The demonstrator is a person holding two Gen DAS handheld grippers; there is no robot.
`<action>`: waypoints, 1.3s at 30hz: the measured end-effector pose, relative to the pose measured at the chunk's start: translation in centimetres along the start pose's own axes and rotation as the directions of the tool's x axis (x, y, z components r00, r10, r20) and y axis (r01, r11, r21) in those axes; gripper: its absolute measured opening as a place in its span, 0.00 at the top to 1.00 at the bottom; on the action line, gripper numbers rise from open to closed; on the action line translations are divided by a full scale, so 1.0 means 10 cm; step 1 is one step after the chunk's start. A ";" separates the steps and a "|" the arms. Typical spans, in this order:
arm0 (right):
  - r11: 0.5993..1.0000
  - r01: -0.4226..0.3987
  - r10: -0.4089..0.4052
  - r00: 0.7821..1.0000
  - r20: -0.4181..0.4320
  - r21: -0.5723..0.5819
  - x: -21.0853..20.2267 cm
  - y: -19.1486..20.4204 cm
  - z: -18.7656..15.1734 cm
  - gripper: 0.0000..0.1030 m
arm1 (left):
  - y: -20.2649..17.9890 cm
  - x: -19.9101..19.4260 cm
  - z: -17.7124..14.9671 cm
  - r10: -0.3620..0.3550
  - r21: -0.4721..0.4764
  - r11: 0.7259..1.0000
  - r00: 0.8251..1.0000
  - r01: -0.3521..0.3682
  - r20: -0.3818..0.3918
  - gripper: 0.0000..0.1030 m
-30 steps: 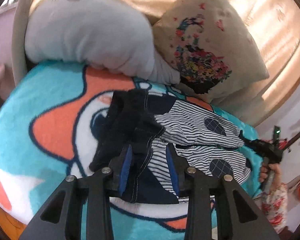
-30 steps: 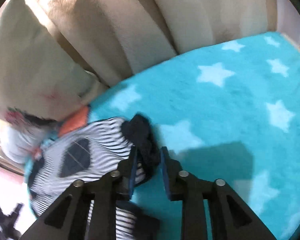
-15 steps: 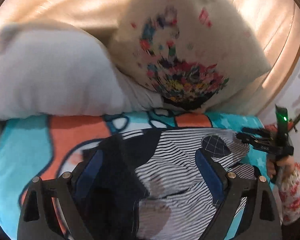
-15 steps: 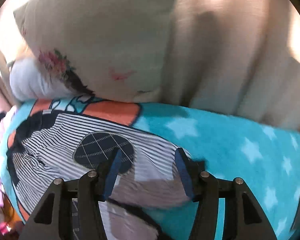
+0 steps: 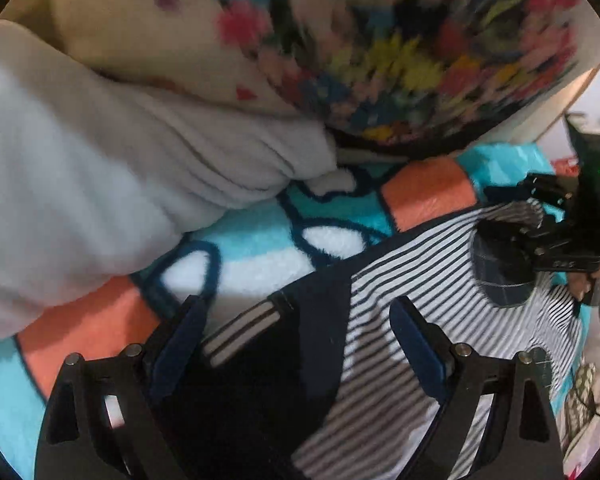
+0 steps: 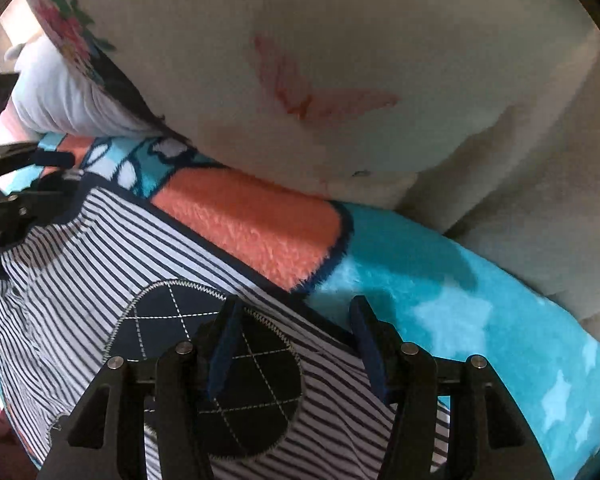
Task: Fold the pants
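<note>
Striped pants (image 6: pixel 80 280) lie flat on the turquoise blanket (image 6: pixel 480 320). Far edge crowded: floral cushion (image 5: pixel 400 60) and white pillow (image 5: pixel 100 160) press close; free blanket to the right of the pants. Left gripper (image 5: pixel 296 320) has just opened, jaws wide apart over the dark waistband, gripping nothing. Right gripper (image 6: pixel 296 328) has just opened too, jaws apart above the pants' edge by a round navy patch (image 6: pixel 172 320), nothing held.

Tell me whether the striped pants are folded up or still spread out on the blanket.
Mostly spread. The striped pants lie flat and long across the blanket, waistband near the left gripper, knee patch showing. Whether they're halved lengthwise, cannot tell.
</note>
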State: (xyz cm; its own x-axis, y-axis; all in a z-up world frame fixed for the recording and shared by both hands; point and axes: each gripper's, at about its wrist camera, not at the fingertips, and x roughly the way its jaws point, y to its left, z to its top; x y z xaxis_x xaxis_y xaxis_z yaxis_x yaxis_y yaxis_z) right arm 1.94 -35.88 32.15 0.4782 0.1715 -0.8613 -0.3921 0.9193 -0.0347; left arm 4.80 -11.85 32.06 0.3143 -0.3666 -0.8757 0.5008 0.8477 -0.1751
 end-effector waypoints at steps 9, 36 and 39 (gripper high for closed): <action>0.998 -0.055 0.054 0.998 -0.011 -0.028 -0.08 0.12 0.04 0.95 | -0.27 -0.19 -0.14 0.029 0.051 0.998 1.000 -0.028 -0.008 0.91; 0.991 -0.117 0.103 0.977 0.186 0.064 -0.96 1.13 -1.79 0.95 | -0.27 -1.31 -2.40 0.002 -0.194 0.980 0.981 0.036 0.192 0.92; 0.982 -0.137 0.108 0.971 0.212 0.127 -1.01 1.07 -1.93 0.88 | -0.15 -1.44 -2.54 0.010 -0.236 0.971 0.979 0.040 0.205 0.92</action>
State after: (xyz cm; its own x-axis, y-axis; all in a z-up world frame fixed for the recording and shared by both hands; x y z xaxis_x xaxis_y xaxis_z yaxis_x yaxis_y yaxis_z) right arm -22.22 -34.62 30.71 0.5882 0.3412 -0.7332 -0.3514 0.9244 0.1483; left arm -20.95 1.92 33.55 0.4776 -0.4291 -0.7667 0.3084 0.8990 -0.3110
